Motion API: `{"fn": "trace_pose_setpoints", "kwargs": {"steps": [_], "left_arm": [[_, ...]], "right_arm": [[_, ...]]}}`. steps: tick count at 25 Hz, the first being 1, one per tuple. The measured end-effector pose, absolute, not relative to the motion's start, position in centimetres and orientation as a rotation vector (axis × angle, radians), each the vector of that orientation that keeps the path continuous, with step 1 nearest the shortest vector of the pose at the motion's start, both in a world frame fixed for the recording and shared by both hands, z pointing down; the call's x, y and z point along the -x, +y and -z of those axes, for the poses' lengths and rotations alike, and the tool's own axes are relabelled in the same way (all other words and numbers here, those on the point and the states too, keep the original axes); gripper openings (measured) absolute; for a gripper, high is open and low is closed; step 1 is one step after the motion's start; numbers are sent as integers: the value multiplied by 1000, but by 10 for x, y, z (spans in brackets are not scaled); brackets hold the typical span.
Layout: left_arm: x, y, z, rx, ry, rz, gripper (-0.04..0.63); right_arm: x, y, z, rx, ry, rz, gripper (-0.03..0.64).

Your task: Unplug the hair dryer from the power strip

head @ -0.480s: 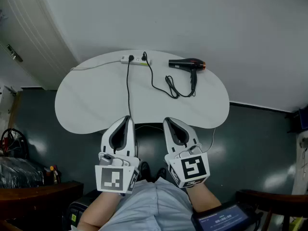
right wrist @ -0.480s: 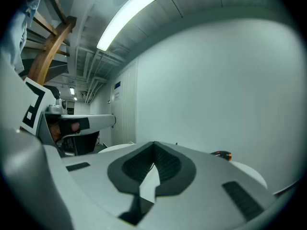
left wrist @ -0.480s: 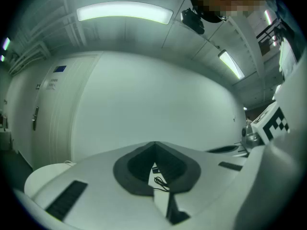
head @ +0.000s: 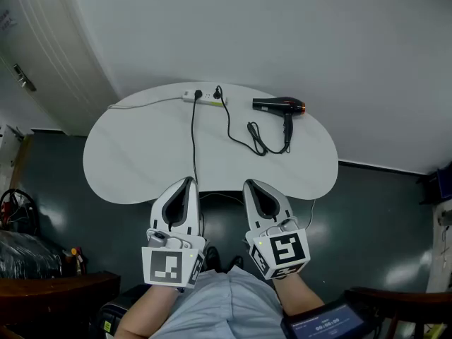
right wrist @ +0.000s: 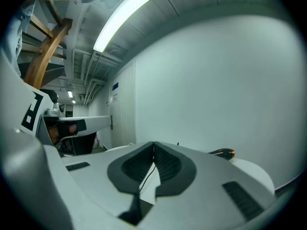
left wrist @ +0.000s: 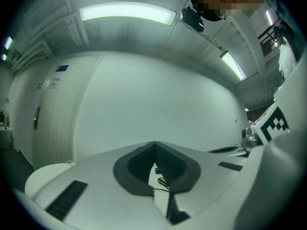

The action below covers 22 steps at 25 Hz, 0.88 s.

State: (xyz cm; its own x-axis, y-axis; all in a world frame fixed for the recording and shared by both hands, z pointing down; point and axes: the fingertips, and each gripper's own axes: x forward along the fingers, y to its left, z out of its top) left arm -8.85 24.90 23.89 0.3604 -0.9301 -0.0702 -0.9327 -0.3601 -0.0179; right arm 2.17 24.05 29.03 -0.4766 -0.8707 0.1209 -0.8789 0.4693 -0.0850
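Observation:
A black hair dryer (head: 279, 106) lies at the back right of the white table (head: 127, 161). Its coiled cord (head: 244, 136) runs to a plug (head: 218, 92) in the white power strip (head: 201, 97) at the table's far edge. A second black cord (head: 193, 140) leaves the strip toward me. My left gripper (head: 187, 181) and right gripper (head: 247, 183) hover side by side at the near edge, both shut and empty, far from the strip. In the right gripper view the jaws (right wrist: 154, 143) meet, and the dryer's nozzle end (right wrist: 224, 152) shows beyond. In the left gripper view the tips (left wrist: 154, 143) touch.
A white wall rises behind the table, and a door (head: 28, 62) stands at the left. Dark floor surrounds the table. Clutter (head: 21, 221) and a wooden piece (head: 49, 288) sit at the lower left. A lit screen (head: 328, 325) is at the lower right.
The head view has shifted slightly, so the table sits a little lower in the picture. Both grippers stay shut at the near edge. Nothing on the table has moved.

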Motion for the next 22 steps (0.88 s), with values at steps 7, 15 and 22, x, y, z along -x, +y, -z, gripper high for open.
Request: {"fn": "trace_pose_setpoints", "kwargs": {"steps": [7, 15, 22], "left_arm": [[103, 234, -233, 2544, 1723, -123, -2], [103, 213, -246, 2612, 1684, -121, -2], [95, 196, -259, 2700, 1730, -124, -2]], "right_arm": [[-5, 223, -284, -1558, -2641, -184, 2], [-2, 208, -294, -1581, -2600, -222, 2], [-10, 191, -301, -1589, -2579, -250, 2]]}}
